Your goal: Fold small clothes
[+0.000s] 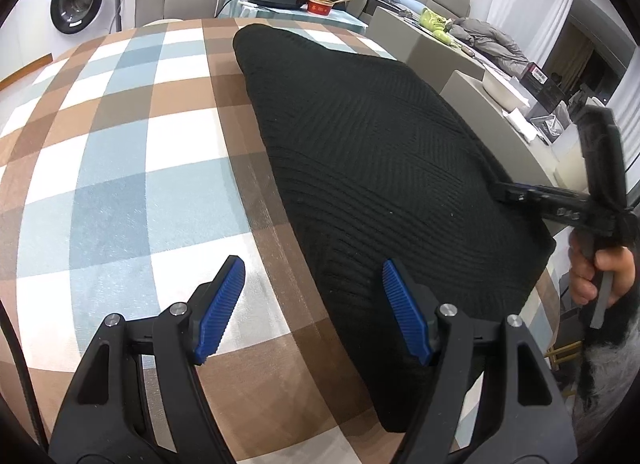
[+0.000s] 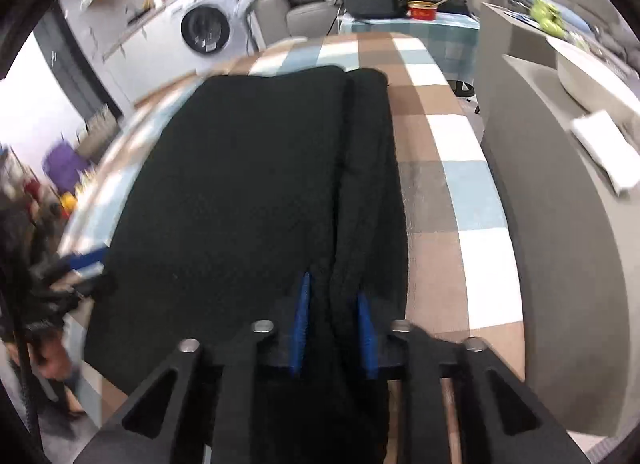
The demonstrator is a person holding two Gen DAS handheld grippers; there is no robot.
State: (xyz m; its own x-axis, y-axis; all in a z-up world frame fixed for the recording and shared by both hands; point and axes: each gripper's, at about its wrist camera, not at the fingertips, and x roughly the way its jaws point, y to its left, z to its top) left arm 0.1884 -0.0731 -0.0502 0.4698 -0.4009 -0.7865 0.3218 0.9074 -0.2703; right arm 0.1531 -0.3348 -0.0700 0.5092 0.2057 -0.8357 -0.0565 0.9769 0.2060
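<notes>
My left gripper (image 1: 312,304) hangs spread wide with nothing in it, over the near edge of the black knit garment (image 1: 380,168). My right gripper (image 2: 334,324) looks pinched onto a bunched fold of that cloth at the near edge, though the right wrist view is blurred, so I can't swear the grip is firm.

To do this fold well I'd keep the right pinch low and taut, bring the left onto the near hem, then carry both evenly so the layers stack square.

Garment is a ribbed dark knit, already doubled lengthwise, one strip folded over along its right side. It lies flat along the right half of the checked tablecloth (image 1: 120,168), reaching toward the far edge.
</notes>
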